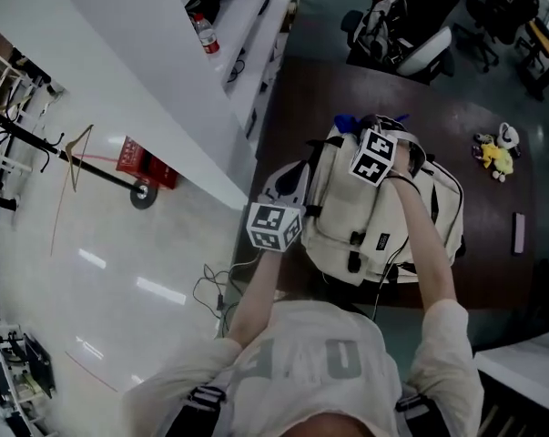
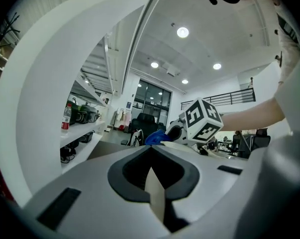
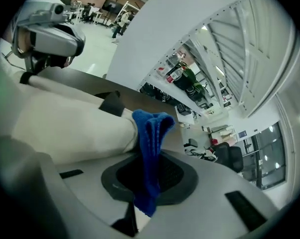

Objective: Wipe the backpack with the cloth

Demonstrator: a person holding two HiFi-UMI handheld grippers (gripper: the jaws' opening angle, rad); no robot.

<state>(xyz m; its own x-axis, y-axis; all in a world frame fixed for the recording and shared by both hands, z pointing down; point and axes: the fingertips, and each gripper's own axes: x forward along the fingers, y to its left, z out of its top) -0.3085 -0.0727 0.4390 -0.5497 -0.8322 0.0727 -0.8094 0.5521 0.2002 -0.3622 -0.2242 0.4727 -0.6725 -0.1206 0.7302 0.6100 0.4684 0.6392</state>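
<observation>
A cream backpack (image 1: 383, 221) lies on the dark brown table (image 1: 292, 107). At the bag's left side my left gripper (image 1: 283, 224) is shut on a thin cream strip of the backpack (image 2: 155, 195), which stands up between its jaws. My right gripper (image 1: 372, 153) is over the bag's far top end, shut on a blue cloth (image 3: 149, 148). The cloth's folded top sticks out past the jaws and lies against the cream fabric (image 3: 65, 126). In the head view the blue cloth (image 1: 347, 121) peeks out by the bag's top. The left gripper view shows the right gripper's marker cube (image 2: 202, 119).
A long white shelf unit (image 1: 165, 71) with a bottle (image 1: 206, 35) borders the table's left side. Office chairs (image 1: 420, 53) stand beyond the table. A yellow toy (image 1: 494, 157) and a small dark bar (image 1: 518, 233) lie at the table's right. Cables (image 1: 215, 289) trail on the floor.
</observation>
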